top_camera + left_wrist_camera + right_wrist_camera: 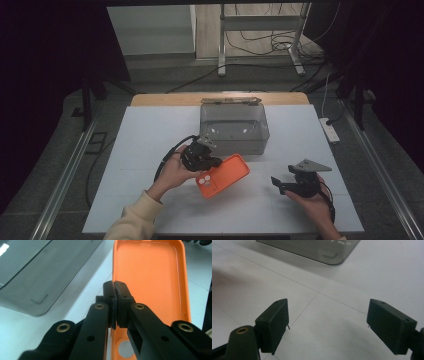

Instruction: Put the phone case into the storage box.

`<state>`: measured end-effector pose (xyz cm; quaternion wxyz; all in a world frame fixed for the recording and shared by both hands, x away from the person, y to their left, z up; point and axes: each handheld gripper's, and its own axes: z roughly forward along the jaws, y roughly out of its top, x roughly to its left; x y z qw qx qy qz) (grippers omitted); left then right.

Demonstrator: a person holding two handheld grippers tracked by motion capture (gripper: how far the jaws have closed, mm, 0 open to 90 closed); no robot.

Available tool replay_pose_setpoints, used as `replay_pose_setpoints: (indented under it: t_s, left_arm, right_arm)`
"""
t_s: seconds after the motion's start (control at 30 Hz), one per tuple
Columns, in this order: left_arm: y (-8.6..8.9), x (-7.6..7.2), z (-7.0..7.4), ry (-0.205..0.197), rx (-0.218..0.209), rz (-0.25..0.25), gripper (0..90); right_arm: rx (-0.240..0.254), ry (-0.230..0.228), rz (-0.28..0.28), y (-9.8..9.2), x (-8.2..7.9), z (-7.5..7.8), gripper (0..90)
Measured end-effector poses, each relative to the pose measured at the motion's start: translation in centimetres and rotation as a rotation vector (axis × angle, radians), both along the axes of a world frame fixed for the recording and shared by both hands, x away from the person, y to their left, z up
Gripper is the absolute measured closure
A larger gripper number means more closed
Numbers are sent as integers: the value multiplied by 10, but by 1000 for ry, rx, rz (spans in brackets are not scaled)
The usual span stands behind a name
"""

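White table (140, 150), grey bin (234, 129) at the far centre, open side up. Orange case (223, 175) lies inside-up just in front of the bin, camera cutout toward the person. Left gripper (216, 162) clamped on the case's long edge, wall pinched between the jaws. Right gripper (278, 184) well to the right, jaws spread wide over bare table, holding nothing.

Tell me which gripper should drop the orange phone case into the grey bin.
Left. The left gripper already pinches the orange phone case's edge, right beside the grey bin. The right gripper is open, holding nothing, farther away.
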<state>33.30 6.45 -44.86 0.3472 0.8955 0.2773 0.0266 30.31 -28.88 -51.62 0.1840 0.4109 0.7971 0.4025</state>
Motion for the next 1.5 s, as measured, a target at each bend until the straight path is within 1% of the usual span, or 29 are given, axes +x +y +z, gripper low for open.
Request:
replay_pose_setpoints:
  t_s: [0.13,0.2,0.3,0.33,0.47,0.57,0.6,0.7,0.8,1.0,1.1,1.27,1.43,1.5]
  left_arm:
    - [1,-1,0,-6,6,-16,883]
    - [2,-1,0,-3,-6,-23,882]
    - [3,-1,-1,-5,-7,-23,883]
    - [3,-2,-2,-7,0,-26,883]
    - [4,-3,-3,-23,18,-42,882]
    - [5,-3,-4,-24,21,-39,882]
    - [5,-3,-5,-23,12,-31,882]
    - [5,-3,-5,-25,16,-30,882]
    - [5,-3,-6,-36,30,-31,882]
    - [4,-4,-8,-39,45,-31,882]
    - [3,-4,-10,-39,46,-23,882]
    - [1,-4,-11,-45,54,-29,882]
    - [-1,-5,-12,-51,68,-31,882]
    - [-3,-5,-13,-57,78,-32,881]
  right_arm:
    - [0,-1,1,0,0,0,178]
    - [-4,-1,-1,-1,0,0,178]
    - [-1,0,-3,-1,0,0,178]
    - [-1,0,-3,-1,0,0,178]
    - [29,12,-1,-2,0,1,182]
    - [37,17,-1,-3,0,2,185]
    - [50,18,2,-3,0,2,186]
    - [57,21,3,-3,0,3,187]
    - [79,23,3,-4,0,6,191]
    - [123,24,12,-5,-1,13,200]
    - [154,28,15,-5,0,15,202]
    - [196,29,31,-2,0,21,205]
    - [267,47,45,1,1,29,207]
    - [272,46,48,3,1,33,210]
